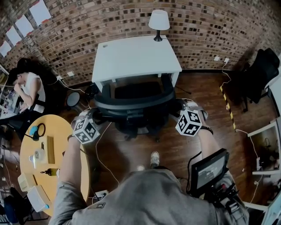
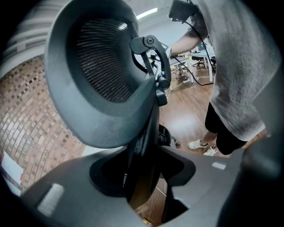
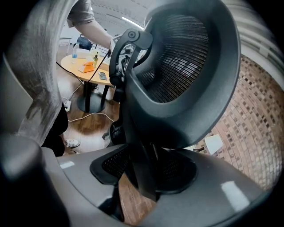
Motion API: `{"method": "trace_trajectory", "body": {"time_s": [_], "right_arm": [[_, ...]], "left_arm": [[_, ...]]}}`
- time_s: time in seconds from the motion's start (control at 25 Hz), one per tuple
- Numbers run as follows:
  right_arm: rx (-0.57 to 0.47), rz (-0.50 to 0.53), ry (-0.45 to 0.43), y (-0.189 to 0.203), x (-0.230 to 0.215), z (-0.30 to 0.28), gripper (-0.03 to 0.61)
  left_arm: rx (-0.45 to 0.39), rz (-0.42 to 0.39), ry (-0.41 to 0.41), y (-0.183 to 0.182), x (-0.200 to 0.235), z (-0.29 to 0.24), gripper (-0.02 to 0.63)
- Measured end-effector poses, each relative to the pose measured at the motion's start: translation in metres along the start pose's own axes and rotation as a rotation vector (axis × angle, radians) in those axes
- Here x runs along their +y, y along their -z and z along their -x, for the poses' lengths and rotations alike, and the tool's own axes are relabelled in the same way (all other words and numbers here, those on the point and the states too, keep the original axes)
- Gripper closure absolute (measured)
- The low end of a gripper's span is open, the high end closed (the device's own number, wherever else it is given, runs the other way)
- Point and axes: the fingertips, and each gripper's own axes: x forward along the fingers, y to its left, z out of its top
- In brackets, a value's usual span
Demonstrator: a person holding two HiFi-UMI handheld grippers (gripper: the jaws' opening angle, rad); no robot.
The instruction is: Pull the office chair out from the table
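Office chair (image 1: 131, 105) seat partly tucked under white surface (image 1: 136, 57); my left claw (image 2: 146, 186) and right claw (image 3: 137, 181) each clench backrest rim. Best: pull both sides evenly, straight toward me, no swivel.

Left tongs (image 1: 93, 115), right tongs (image 1: 182, 107) reach forward, tilted down, both clamped.

Strong fisheye bending bows the brick wall (image 1: 131, 17) in the head view, which is dim and muted with dark corners. In both gripper views a ceiling strip light (image 2: 146, 13) glares, and the office chair (image 3: 186, 80), close up, blurs at the bottom edge.
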Motion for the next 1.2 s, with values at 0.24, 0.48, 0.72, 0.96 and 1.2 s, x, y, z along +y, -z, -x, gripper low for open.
{"method": "trace_trajectory", "body": {"time_s": [0.24, 0.48, 0.72, 0.96, 1.2], "right_arm": [[0.003, -0.008, 0.004, -0.005, 0.024, 0.016, 0.36], [-0.01, 0.005, -0.01, -0.005, 0.047, 0.033, 0.365], [-0.036, 0.025, -0.01, -0.002, 0.059, 0.05, 0.365], [-0.061, 0.046, -0.022, 0.002, 0.074, 0.065, 0.365], [-0.069, 0.056, -0.022, 0.005, 0.089, 0.085, 0.365]], "left_arm": [[-0.004, -0.008, 0.007, -0.002, -0.022, 0.015, 0.416], [0.0, 0.002, -0.009, -0.007, -0.045, 0.029, 0.411], [0.012, 0.021, -0.03, -0.019, -0.065, 0.041, 0.408], [0.031, 0.05, -0.051, -0.029, -0.089, 0.051, 0.402], [0.027, 0.052, -0.058, -0.041, -0.11, 0.065, 0.402]]}}
